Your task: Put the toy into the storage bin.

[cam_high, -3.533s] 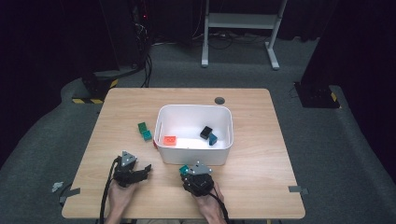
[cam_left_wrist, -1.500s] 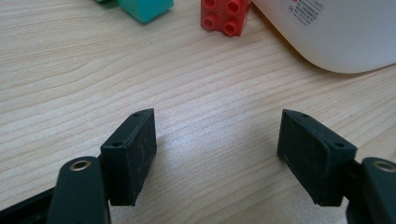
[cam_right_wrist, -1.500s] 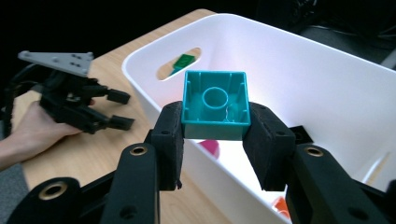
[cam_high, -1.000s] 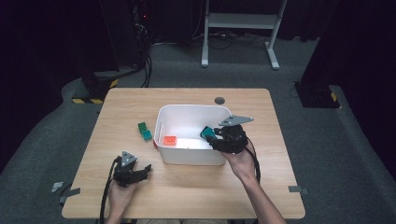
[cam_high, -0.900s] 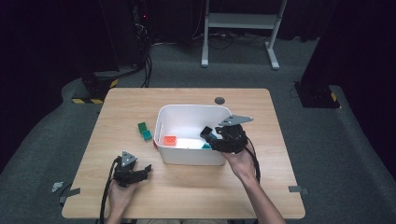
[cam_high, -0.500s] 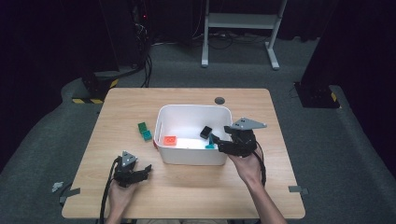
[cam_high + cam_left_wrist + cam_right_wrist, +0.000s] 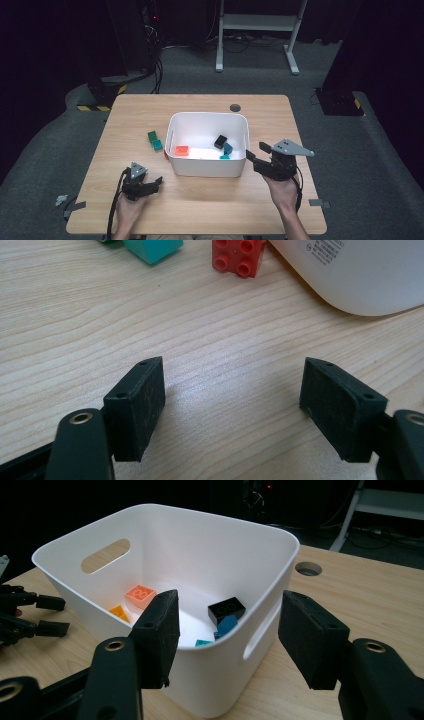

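A black brick (image 7: pixel 220 141) lies tilted inside the white bin (image 7: pixel 207 167), touching a blue brick (image 7: pixel 228 148).

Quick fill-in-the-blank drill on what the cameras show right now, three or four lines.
1. The black brick lies inside the white ____.
2. The red brick rests on the ____, outside the bin.
3. The right gripper holds ____ between its jaws.
4. The left gripper has its jaws ____.

Missing words: bin; table; nothing; open
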The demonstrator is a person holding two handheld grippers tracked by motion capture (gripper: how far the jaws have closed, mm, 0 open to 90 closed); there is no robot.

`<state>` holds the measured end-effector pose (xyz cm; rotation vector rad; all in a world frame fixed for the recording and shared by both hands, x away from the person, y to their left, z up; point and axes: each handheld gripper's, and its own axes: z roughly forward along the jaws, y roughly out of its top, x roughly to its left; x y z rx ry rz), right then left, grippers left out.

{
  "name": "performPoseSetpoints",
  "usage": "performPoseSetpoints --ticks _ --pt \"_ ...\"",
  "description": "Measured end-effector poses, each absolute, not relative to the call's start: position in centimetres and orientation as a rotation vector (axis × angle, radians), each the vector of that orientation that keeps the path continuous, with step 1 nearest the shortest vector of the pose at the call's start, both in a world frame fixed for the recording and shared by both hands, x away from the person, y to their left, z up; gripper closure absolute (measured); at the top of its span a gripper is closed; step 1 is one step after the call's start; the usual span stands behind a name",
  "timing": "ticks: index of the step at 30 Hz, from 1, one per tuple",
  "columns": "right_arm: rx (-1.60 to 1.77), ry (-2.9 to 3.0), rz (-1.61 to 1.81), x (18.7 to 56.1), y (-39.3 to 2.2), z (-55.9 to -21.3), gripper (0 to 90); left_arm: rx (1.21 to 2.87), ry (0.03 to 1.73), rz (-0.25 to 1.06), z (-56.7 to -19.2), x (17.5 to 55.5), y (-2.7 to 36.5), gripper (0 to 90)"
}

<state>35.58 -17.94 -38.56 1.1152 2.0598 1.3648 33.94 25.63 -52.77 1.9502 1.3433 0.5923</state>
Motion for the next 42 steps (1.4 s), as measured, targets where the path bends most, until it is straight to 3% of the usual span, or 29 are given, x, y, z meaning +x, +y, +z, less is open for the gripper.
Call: performPoseSetpoints --ticks 13,29,39,42 --pt "1.220 2.010 1.354 34.9 -20.5 -41.6 41.7 1.951 1.344 0.593 -52.8 33.9 25.6 26.2" --pt "1.407 2.027 1.093 37.6 -22.4 -50.7 41.3 1.958 1.340 0.595 -52.8 34.0 25.6 25.3" --pt "1.395 2.056 0.951 38.4 -21.8 -52.1 40.7 1.965 1.341 0.584 -52.7 34.2 25.7 21.1" --pt "1.409 2.089 0.897 38.8 -21.6 -52.3 36.7 1.945 1.365 0.572 -52.7 34.5 26.0 21.1"
